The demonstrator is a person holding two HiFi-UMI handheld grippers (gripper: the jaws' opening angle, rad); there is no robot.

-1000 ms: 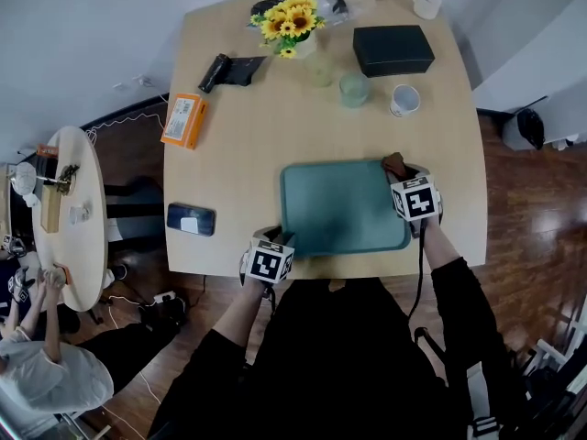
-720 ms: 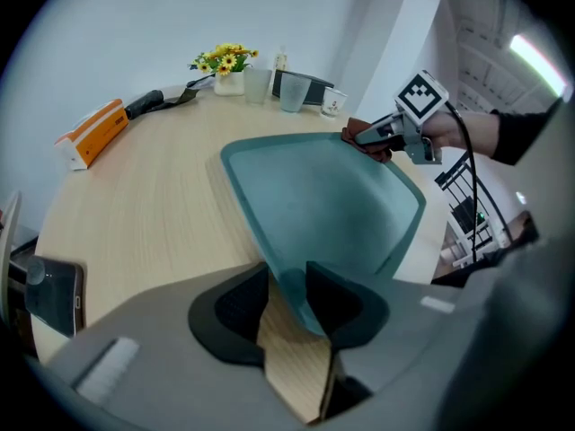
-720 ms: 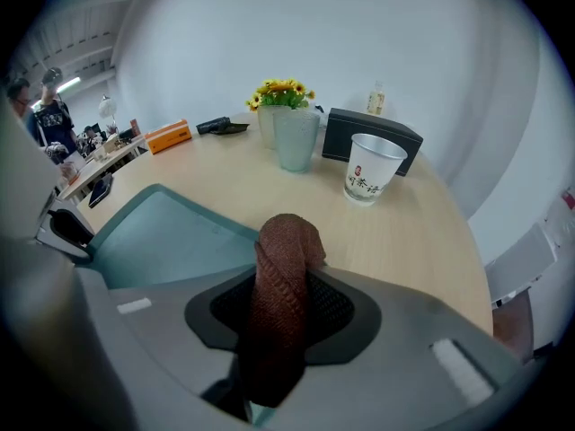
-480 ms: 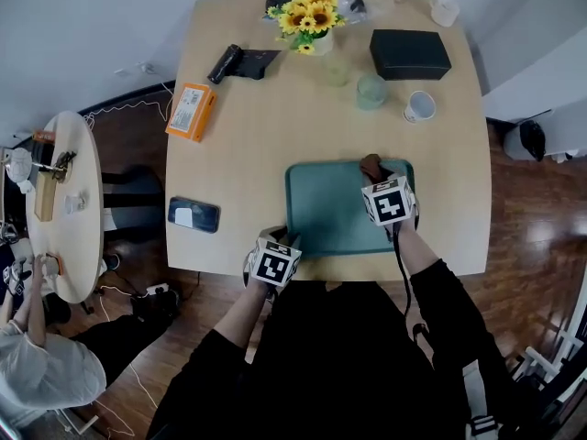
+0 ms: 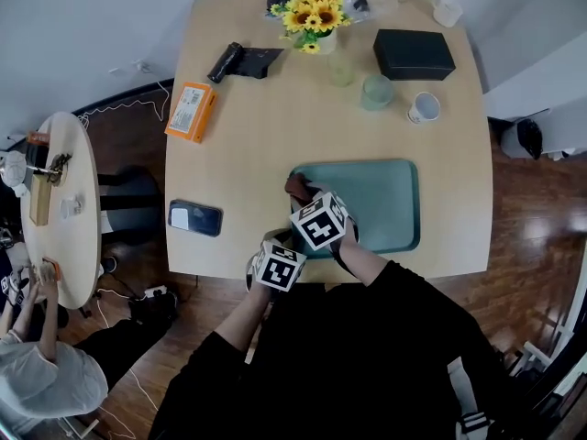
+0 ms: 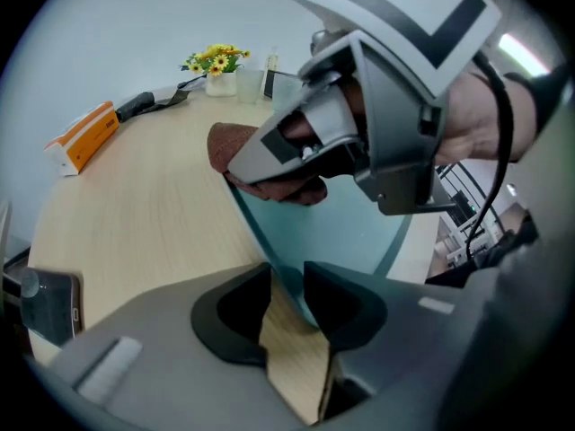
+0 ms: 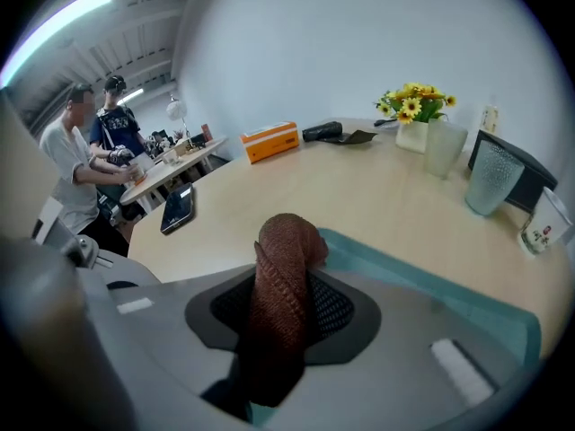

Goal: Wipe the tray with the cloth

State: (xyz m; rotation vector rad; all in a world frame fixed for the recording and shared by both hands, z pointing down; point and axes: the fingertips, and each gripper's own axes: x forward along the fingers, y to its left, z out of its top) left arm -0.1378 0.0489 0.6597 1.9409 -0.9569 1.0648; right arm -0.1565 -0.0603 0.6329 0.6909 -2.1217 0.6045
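Observation:
A teal tray (image 5: 381,204) lies at the table's near edge. My right gripper (image 5: 304,197) is shut on a folded brown cloth (image 5: 296,187) and presses it on the tray's far left corner. The cloth (image 7: 286,259) stands up between the jaws in the right gripper view. My left gripper (image 5: 278,242) is at the tray's near left corner. In the left gripper view its jaws have just been closing; the tray's rim (image 6: 278,268) runs between them next to the right jaw, with bare table showing beside it. The right gripper (image 6: 278,164) and cloth (image 6: 235,146) hang just beyond.
A phone (image 5: 194,217) lies left of the tray. Farther back are an orange box (image 5: 191,112), a black pouch (image 5: 243,62), a sunflower vase (image 5: 312,16), a green glass (image 5: 377,91), a mug (image 5: 424,107) and a black box (image 5: 414,53). A round side table (image 5: 60,209) stands left.
My right gripper has swept the cloth across the tray from its far right corner to its far left corner. The left gripper has stayed at the near left corner.

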